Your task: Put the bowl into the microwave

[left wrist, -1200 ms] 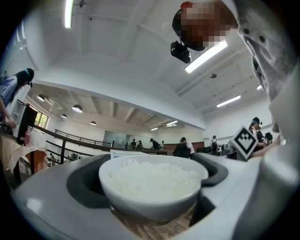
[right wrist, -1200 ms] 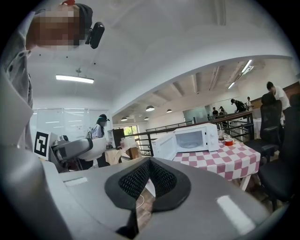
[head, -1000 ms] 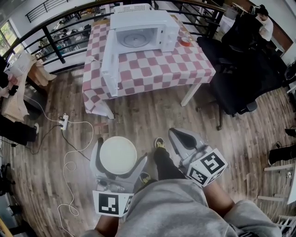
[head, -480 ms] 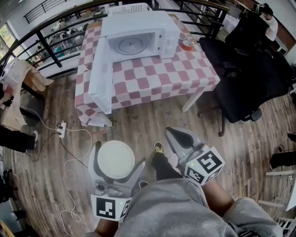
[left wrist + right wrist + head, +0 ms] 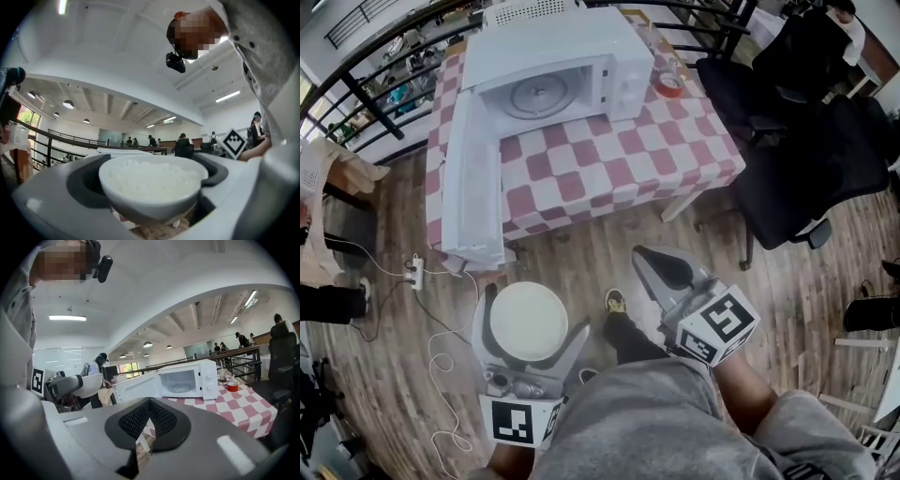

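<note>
The bowl (image 5: pixel 528 322), white and filled with white grains like rice, sits between the jaws of the left tool (image 5: pixel 532 319), which pinch it from both sides over the wooden floor (image 5: pixel 581 246), near the person and well short of the tabletop (image 5: pixel 623 169). The right tool (image 5: pixel 664 272) is just to the right of it and carries nothing; its dark ribbed pads are pressed together at the tips. On the far side, the tabletop wears a red and white checked cloth and bears a white microwave (image 5: pixel 619 56), whose door (image 5: pixel 473 183) hangs wide open to the left and reaches past the tabletop's near left edge. The round glass plate (image 5: pixel 534 94) inside it is bare. A small red round thing (image 5: pixel 670 84) stands just right of the microwave, and a black chair (image 5: pixel 797 141) stands to the right of the tabletop.
</note>
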`<state>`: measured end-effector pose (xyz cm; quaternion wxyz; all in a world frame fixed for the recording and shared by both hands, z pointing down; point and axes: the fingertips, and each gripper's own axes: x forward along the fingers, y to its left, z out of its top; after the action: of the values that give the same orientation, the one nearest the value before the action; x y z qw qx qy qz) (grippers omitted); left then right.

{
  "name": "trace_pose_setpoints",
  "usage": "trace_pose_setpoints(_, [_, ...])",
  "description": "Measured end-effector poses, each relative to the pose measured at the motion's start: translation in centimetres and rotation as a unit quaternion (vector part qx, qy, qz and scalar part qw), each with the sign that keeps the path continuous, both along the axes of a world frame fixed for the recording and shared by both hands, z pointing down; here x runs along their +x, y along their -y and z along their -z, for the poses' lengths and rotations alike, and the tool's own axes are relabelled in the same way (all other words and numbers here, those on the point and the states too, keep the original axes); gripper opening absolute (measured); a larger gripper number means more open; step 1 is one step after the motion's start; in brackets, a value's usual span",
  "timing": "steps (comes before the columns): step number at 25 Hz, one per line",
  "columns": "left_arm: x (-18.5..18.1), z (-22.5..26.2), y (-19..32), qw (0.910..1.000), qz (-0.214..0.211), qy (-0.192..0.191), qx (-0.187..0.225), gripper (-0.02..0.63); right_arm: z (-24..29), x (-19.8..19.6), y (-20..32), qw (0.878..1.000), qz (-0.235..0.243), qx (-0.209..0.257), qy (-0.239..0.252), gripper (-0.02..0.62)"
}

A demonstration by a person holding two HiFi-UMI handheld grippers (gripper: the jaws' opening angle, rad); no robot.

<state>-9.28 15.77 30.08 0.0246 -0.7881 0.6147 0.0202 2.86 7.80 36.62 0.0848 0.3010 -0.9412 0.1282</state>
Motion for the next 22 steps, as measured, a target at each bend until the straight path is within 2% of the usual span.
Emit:
trace_pose_setpoints(10, [0.4,0.0,4.2,0.9999,-0.011,0.007,-0.007,0.541,-0.6,-0.3,3.4,1.000,0.003,-0.015,0.003,-0.002])
trace_pose_setpoints(22, [1.1,0.5,8.7,0.9999,0.007,0.005,-0.009,0.541,-0.3,0.1,6.9,0.999,0.023,-0.022,0.001,-0.003])
